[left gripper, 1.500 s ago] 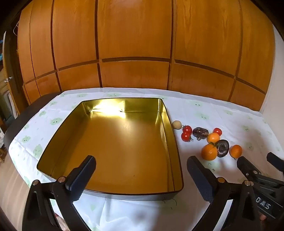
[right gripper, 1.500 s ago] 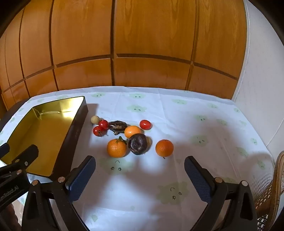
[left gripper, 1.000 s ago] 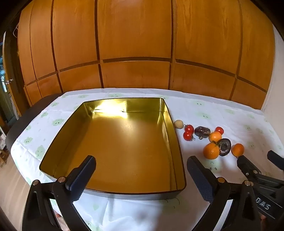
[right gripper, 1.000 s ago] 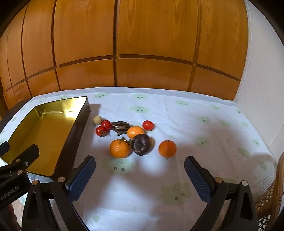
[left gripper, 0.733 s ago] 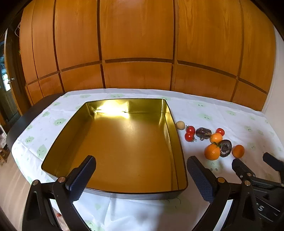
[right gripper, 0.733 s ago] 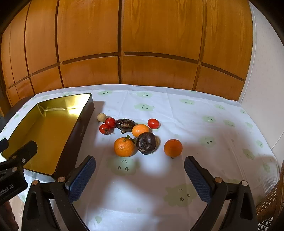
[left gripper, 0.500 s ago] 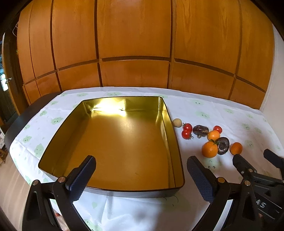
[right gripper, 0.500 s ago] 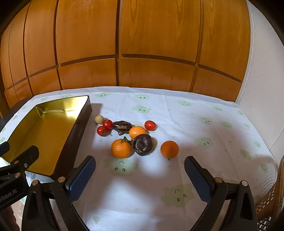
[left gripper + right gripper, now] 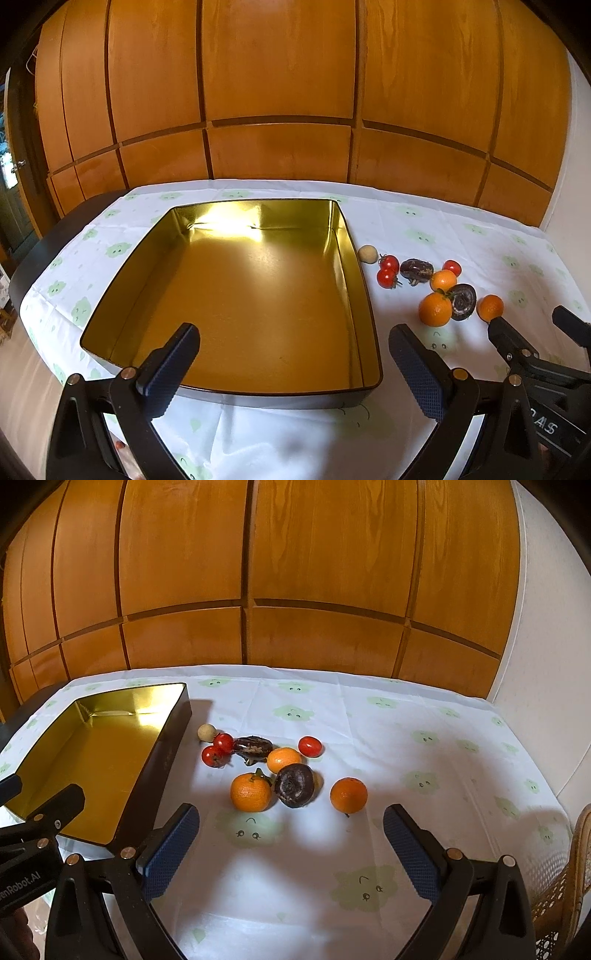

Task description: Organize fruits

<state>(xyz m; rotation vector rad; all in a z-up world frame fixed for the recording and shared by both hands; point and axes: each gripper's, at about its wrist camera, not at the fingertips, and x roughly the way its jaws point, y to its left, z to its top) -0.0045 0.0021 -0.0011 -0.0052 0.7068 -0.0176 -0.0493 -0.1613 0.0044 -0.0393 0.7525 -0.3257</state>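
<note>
Two open grippers before the gold tin

Both the left hand-held gripper (image 9: 293, 363) and the right hand-held gripper (image 9: 291, 843) hover with jaws apart, holding nothing. A rectangular gold-lined metal tin (image 9: 370, 328) rests on the cloth-covered table (image 9: 424, 760). Just right of the tin lie three oranges (image 9: 250, 791), three red cherry tomatoes (image 9: 309, 746), two dark wrinkled fruits (image 9: 294, 785) and one pale round fruit (image 9: 205, 732).

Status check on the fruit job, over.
Left tongs open, empty, over the gold tin. Right tongs open, empty, facing the fruit pile. Tin holds nothing; all fruit on the tablecloth beside it. Nothing blocking.
</note>
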